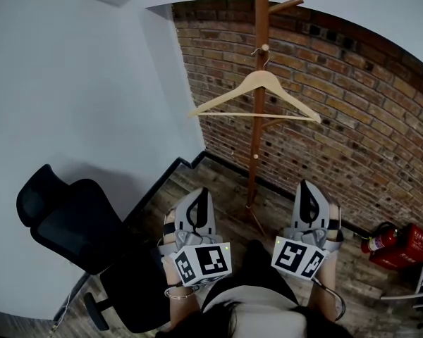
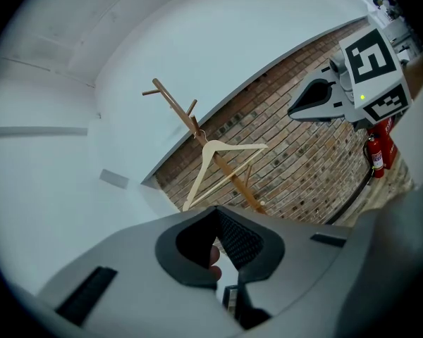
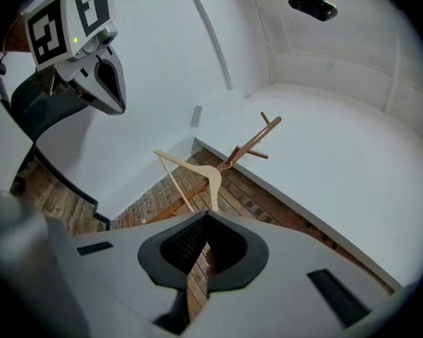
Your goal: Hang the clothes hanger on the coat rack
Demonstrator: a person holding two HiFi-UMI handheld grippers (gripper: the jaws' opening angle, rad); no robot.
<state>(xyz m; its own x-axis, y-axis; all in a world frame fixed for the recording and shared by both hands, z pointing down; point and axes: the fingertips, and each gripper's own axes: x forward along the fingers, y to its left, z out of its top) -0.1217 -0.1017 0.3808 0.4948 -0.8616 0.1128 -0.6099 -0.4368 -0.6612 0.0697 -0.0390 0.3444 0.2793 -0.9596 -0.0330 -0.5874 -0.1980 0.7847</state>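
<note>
A pale wooden clothes hanger (image 1: 259, 79) hangs by its metal hook from a peg of the brown wooden coat rack (image 1: 260, 20), which stands in front of a brick wall. Both grippers are low, close to the person's body and well short of the rack. My left gripper (image 1: 201, 192) is shut and holds nothing. To its right, my right gripper (image 1: 307, 185) also has its jaws together and empty. The left gripper view shows the hanger (image 2: 215, 148) on the rack (image 2: 176, 104) far ahead. In the right gripper view the hanger (image 3: 213, 178) hangs beyond the closed tips.
A black office chair (image 1: 77, 231) stands at the left beside the white wall. A red fire extinguisher (image 1: 377, 239) and a red box (image 1: 409, 248) sit on the wooden floor at the right. The rack's base spreads across the floor ahead.
</note>
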